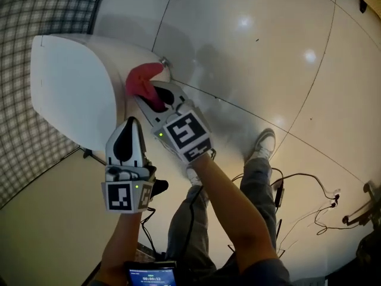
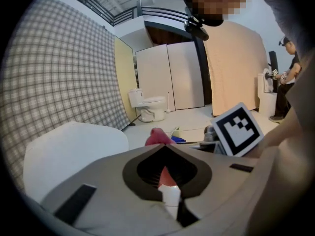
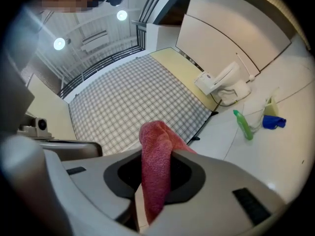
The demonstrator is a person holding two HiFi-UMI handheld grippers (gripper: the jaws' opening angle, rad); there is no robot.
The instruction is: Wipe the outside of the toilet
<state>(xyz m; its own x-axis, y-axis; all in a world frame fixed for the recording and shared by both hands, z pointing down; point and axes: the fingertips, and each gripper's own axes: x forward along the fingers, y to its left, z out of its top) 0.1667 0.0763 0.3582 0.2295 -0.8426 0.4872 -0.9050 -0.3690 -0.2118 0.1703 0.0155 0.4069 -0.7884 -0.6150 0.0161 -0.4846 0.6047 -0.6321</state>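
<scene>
The white toilet point(image 1: 71, 94) stands at the left of the head view, seen from above. My right gripper point(image 1: 156, 94) is shut on a red cloth point(image 1: 143, 82), which is bunched against the toilet's right side near its base. In the right gripper view the red cloth point(image 3: 156, 171) hangs out between the jaws of the right gripper point(image 3: 157, 151). My left gripper point(image 1: 131, 123) is shut and holds nothing, with its tip beside the toilet's lower right edge. In the left gripper view, the toilet point(image 2: 69, 151) and the red cloth point(image 2: 157, 135) lie beyond the left gripper point(image 2: 165, 149).
A checked screen point(image 1: 36, 16) stands behind the toilet. A green bottle point(image 3: 243, 124) and a blue item point(image 3: 273, 122) lie on the tiled floor point(image 1: 256, 52). Cables point(image 1: 309, 201) trail at the right, by the person's shoe point(image 1: 262, 143). Farther off are another toilet point(image 2: 146, 104) and another person point(image 2: 290, 68).
</scene>
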